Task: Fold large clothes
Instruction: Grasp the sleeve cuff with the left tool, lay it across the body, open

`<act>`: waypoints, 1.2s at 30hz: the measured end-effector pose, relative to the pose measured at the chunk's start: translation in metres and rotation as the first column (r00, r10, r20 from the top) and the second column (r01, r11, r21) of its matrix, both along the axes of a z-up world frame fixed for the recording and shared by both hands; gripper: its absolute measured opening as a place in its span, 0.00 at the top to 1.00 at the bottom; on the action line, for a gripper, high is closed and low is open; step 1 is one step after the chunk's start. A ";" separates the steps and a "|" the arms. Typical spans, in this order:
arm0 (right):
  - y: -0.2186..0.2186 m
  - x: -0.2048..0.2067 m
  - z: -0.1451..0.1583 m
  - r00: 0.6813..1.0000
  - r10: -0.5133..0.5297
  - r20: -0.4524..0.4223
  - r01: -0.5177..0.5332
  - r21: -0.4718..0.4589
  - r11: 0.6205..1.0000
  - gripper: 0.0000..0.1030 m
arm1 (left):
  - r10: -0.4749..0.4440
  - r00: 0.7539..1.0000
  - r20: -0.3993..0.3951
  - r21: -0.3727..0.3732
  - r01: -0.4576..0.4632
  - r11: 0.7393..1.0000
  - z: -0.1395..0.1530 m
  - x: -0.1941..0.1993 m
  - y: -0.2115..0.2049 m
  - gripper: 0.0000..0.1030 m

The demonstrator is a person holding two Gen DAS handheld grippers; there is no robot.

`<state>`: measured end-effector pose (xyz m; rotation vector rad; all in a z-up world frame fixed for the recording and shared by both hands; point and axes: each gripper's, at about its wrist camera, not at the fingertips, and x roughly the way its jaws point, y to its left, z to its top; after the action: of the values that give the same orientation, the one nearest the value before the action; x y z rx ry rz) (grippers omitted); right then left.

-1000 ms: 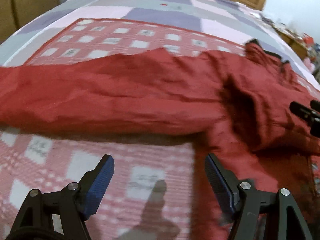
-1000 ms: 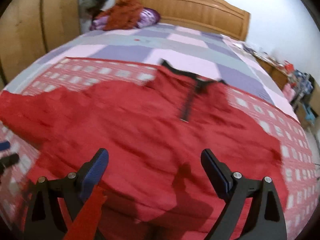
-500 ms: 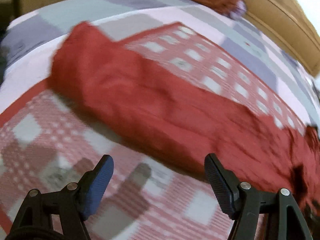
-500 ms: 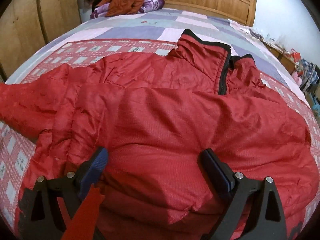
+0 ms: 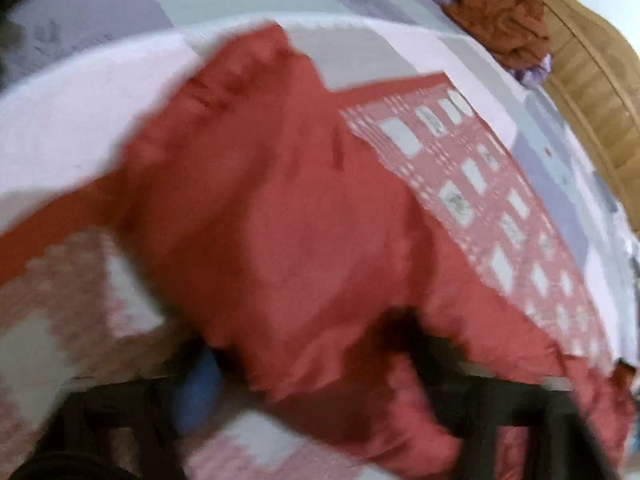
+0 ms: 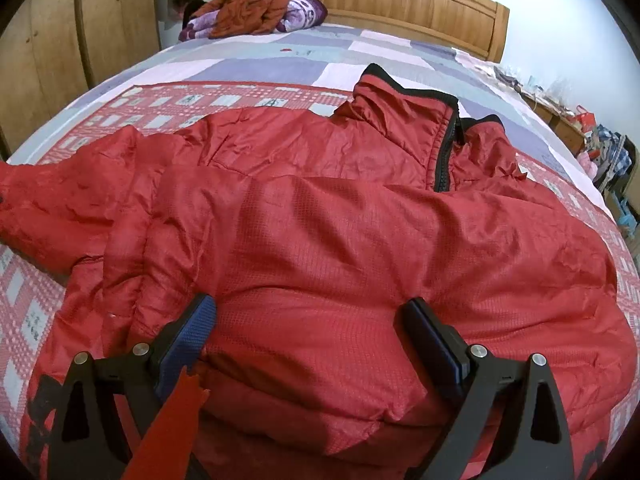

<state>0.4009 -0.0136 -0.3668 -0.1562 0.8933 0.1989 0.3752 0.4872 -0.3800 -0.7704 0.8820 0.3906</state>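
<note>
One puffy red quilted jacket (image 6: 340,248) with a black-edged collar lies across one bed (image 6: 248,68) covered in a grey, lilac and red-checked patchwork spread. At the bed's far end stands one wooden headboard (image 6: 400,4), and against it sits one heap of rust-orange cloth (image 6: 252,8) on one purple patterned bundle (image 6: 304,14). Two tools are counted: one left tool (image 5: 316,384), blurred, and one right tool (image 6: 308,324). Beside the bed, on its left side, stand two wooden wardrobe doors (image 6: 80,40).

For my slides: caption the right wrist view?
Open right gripper pressed onto red jacket spread on patchwork bed.
</note>
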 end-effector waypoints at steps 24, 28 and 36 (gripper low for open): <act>0.000 0.009 0.009 0.998 0.017 -0.056 -0.018 -0.015 1.000 0.06 | -0.544 0.740 0.394 0.300 0.456 0.838 0.225 0.051 -0.224 0.93; -0.012 -0.003 0.034 1.000 0.029 -0.011 -0.030 -0.026 0.999 0.06 | -0.669 0.650 0.360 0.328 0.584 0.743 0.225 0.062 -0.308 0.93; -0.110 -0.066 0.061 0.997 -0.075 0.008 0.074 0.070 0.995 0.06 | -0.829 0.524 0.196 0.316 0.766 0.559 0.152 0.079 -0.491 0.93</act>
<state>0.3354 -0.1239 -0.3059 -0.0587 0.8789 0.1591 0.4542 -0.0035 -0.2282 -0.1561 0.7759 -0.4881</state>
